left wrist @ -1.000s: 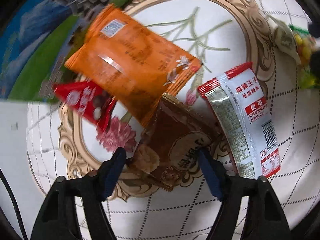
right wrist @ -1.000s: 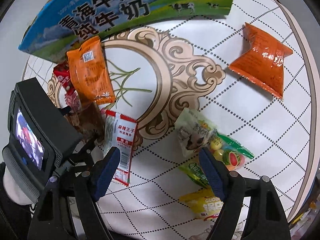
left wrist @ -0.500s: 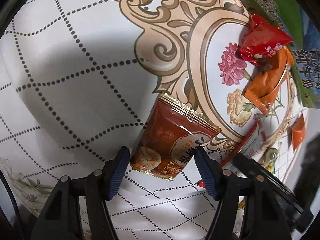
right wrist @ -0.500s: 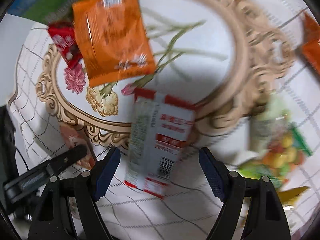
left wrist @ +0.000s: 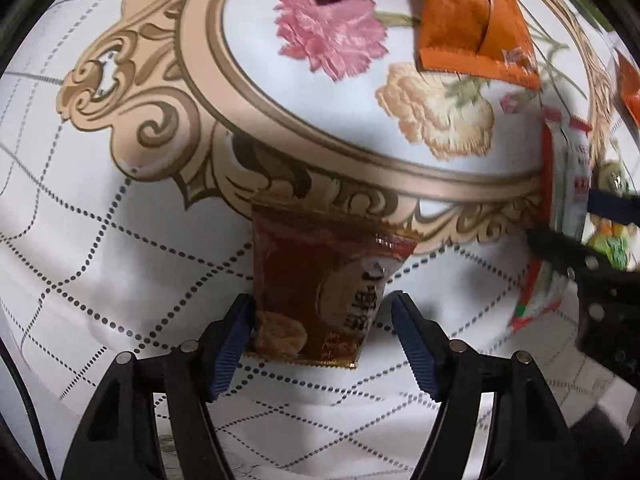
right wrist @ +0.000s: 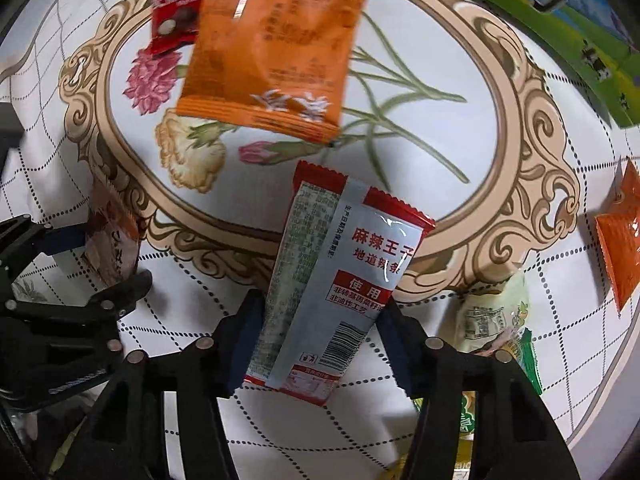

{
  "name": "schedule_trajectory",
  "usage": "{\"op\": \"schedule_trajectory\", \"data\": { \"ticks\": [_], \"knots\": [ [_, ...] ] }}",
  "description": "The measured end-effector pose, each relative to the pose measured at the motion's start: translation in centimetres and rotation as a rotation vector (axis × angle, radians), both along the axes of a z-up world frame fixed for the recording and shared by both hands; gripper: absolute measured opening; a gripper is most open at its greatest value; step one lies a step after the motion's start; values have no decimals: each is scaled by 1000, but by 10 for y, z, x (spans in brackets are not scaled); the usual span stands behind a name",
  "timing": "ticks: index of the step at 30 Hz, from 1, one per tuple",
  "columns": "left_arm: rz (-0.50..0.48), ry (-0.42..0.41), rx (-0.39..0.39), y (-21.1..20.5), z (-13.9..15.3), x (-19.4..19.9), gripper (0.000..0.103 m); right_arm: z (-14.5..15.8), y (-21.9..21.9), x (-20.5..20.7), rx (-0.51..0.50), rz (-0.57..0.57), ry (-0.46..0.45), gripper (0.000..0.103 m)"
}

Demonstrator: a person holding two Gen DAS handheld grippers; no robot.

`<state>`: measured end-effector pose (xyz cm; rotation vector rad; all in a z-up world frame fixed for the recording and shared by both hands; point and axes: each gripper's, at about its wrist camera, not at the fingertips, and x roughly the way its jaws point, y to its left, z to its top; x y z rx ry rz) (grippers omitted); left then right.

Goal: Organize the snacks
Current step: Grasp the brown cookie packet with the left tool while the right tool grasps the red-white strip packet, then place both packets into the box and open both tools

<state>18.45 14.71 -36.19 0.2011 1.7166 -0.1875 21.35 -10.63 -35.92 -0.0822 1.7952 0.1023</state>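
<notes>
A brown biscuit packet (left wrist: 320,272) stands between the blue pads of my left gripper (left wrist: 320,308), which is shut on it just above the gridded tablecloth (left wrist: 100,260). The right wrist view shows the same packet (right wrist: 108,240) held up in that gripper at the left edge. My right gripper (right wrist: 320,312) points down over a red-and-silver spicy snack packet (right wrist: 344,264). Its jaws are closing, and both pads touch the packet's long sides. In the left wrist view this packet (left wrist: 568,184) shows edge-on at the far right.
On the flowered oval of the cloth lie a large orange packet (right wrist: 272,52) and a small red packet (right wrist: 176,4). A green-and-blue milk carton (right wrist: 580,20) runs along the back. Pale green sweet bags (right wrist: 492,320) and another orange packet (right wrist: 620,240) lie to the right.
My left gripper rolled and carried the brown packet off the oval onto the gridded cloth. My right gripper dropped over the red-and-silver packet, and its fingers narrowed onto it.
</notes>
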Motion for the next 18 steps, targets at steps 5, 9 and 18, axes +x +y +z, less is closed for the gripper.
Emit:
{"op": "schedule_trajectory", "data": {
  "ticks": [5,9,18],
  "knots": [
    [243,-23,-59,20,14,2,57,5,-36,-4,78,-212,-3,65],
    [321,28,-112,30,2,3,59,17,-37,-6,64,-156,-58,54],
    [226,-30,-41,-2,-1,13,54,10,-51,-3,55,-159,-51,58]
  ]
}}
